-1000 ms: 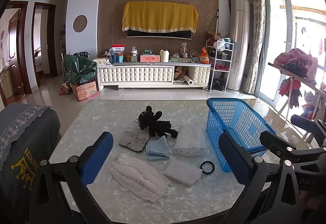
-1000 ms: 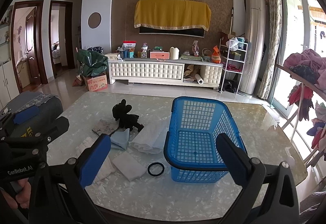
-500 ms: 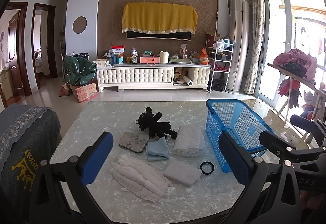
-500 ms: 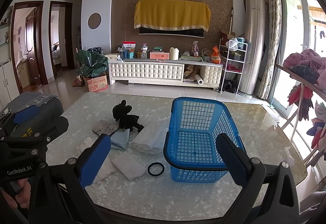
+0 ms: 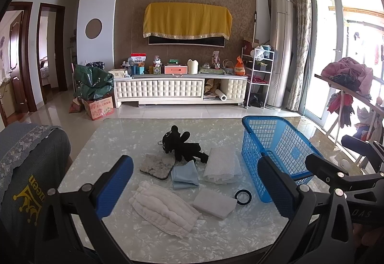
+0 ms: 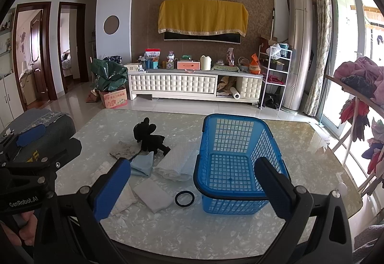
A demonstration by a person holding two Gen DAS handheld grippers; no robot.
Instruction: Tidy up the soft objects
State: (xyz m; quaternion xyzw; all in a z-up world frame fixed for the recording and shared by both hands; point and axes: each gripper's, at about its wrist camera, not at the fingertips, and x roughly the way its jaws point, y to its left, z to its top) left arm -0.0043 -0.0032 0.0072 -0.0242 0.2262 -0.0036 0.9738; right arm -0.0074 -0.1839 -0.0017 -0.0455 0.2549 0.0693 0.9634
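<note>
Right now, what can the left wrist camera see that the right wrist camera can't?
Only the left wrist view shows the whole white ribbed padded cloth and the right gripper from the side.

Only the right wrist view shows the blue plastic mesh basket's empty floor, plus the left gripper from the side with fingers on its handle.

Both show the black plush toy, the small black ring, the folded light-blue cloth, the flat white pad and the marbled table.
</note>
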